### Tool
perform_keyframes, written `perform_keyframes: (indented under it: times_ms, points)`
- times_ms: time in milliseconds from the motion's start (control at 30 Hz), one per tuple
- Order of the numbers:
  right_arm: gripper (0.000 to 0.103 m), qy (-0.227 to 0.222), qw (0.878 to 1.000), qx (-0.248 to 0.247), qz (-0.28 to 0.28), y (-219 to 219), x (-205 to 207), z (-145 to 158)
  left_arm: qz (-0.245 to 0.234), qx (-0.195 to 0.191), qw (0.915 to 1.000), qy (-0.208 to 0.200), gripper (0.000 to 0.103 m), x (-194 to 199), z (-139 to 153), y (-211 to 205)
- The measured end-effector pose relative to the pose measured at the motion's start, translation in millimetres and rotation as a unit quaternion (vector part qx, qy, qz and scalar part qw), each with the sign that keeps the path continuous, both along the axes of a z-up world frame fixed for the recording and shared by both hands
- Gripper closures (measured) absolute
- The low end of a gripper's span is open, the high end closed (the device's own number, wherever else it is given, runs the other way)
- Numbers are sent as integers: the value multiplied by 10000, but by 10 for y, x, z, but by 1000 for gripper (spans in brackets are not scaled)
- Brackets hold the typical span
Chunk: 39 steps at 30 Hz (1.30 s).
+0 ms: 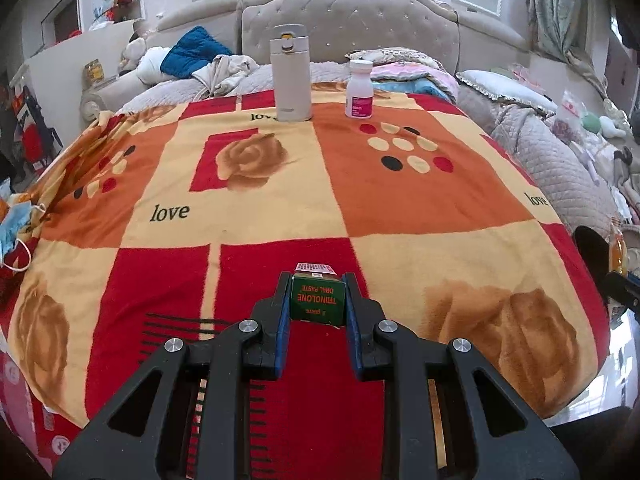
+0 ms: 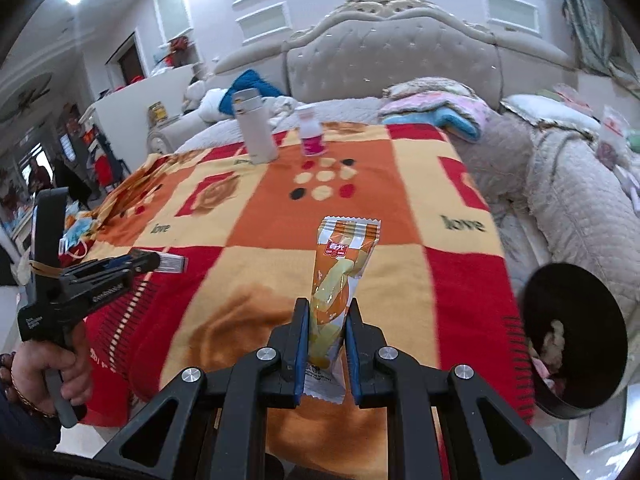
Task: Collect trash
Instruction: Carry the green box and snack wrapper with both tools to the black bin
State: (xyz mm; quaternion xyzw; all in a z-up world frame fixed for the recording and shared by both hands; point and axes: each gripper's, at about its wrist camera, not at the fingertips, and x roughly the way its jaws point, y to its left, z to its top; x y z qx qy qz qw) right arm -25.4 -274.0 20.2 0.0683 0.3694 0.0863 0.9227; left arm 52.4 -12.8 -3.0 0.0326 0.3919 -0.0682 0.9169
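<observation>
My left gripper (image 1: 318, 294) is shut on a small green box (image 1: 318, 300) marked "Trinolone oral paste" and holds it just above the near edge of the blanket. In the right wrist view the left gripper (image 2: 160, 262) shows from the side at the left, the box's end sticking out of it. My right gripper (image 2: 327, 320) is shut on an orange and white snack wrapper (image 2: 340, 284), which stands upright between the fingers. A black round bin (image 2: 576, 340) with some trash inside stands at the right, beside the bed.
A red, orange and yellow blanket (image 1: 400, 200) covers the bed. A beige thermos (image 1: 291, 74) and a white pill bottle with a pink label (image 1: 359, 90) stand at its far side. A blue face mask (image 1: 14, 228) lies at the left edge. Pillows and bedding lie behind.
</observation>
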Motion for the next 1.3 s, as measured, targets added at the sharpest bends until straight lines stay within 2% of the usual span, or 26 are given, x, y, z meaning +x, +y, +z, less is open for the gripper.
perform_keyframes:
  times_ms: [333,633,767,967,1067,1167,1300]
  points:
    - [88,-29,9992,105,-393,-454,-209,-61,-40,113,9999,67,82,2,-25,-167]
    - [88,-54,9969,102,-774,-895,-345,-103,-269,206,9994,48,82,16,-11,-456]
    - [88,-112,9941,92,-1077,-1153,-445,-138,-367,201,9991,96,82,34,-48,-609]
    - [88,-196,9856,290,-1653,-1579,-611,-251,-610,-31,9980,184,82,62,-112,-831]
    - [88,-223,9818,377,-1849,-1723,-640,-295,-691,18,9975,176,82,71,-132,-988]
    - [88,-276,9787,469,-1980,-1832,-621,-329,-726,21,9972,160,82,94,-123,-1107]
    - [88,-463,9785,354,-1976,-1847,-608,-327,-742,73,9971,142,82,118,-121,-1224]
